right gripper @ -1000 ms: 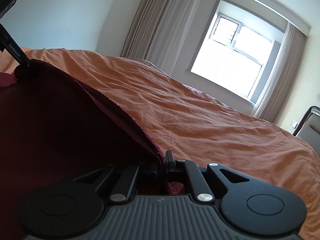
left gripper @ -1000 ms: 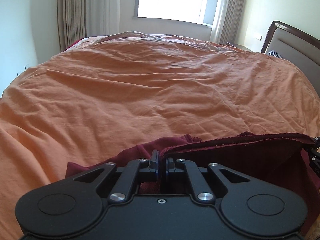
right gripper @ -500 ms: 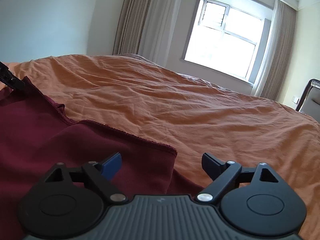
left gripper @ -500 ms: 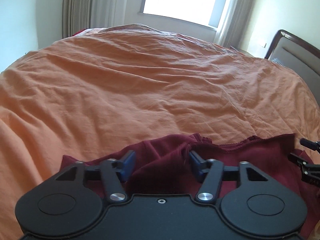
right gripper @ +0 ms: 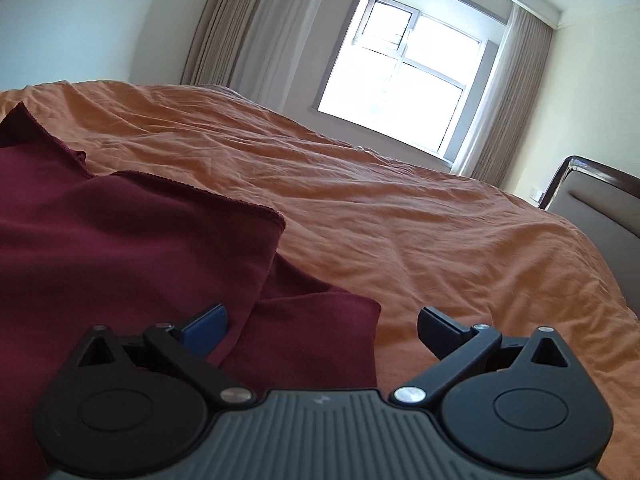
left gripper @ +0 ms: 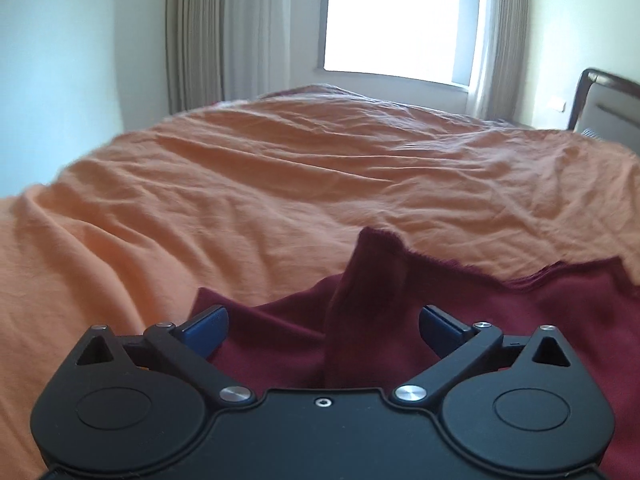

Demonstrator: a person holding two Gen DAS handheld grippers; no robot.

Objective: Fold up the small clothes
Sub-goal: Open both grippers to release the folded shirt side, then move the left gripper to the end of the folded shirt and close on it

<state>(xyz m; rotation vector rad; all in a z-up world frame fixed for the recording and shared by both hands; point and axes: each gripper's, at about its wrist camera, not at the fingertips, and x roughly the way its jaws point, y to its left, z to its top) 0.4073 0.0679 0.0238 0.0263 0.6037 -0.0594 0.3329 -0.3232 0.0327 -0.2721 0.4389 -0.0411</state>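
A dark red garment [left gripper: 500, 320] lies loosely folded on the orange bedspread [left gripper: 280, 184]. In the left wrist view my left gripper [left gripper: 323, 330] is open, its jaws wide apart, with a raised fold of the garment between them but not gripped. In the right wrist view the garment [right gripper: 120, 240] lies to the left with a folded upper layer. My right gripper [right gripper: 322, 330] is open over the garment's right corner and holds nothing.
The orange bedspread [right gripper: 400, 220] stretches far ahead, wrinkled. A padded headboard [right gripper: 600, 196] stands at the right. A bright window [right gripper: 408, 76] with curtains is on the far wall. A wall is at the left.
Both grippers were shut on the garment's top edge and held it up a second ago. They have opened, and the garment has dropped onto the bed. Both have pulled back slightly.
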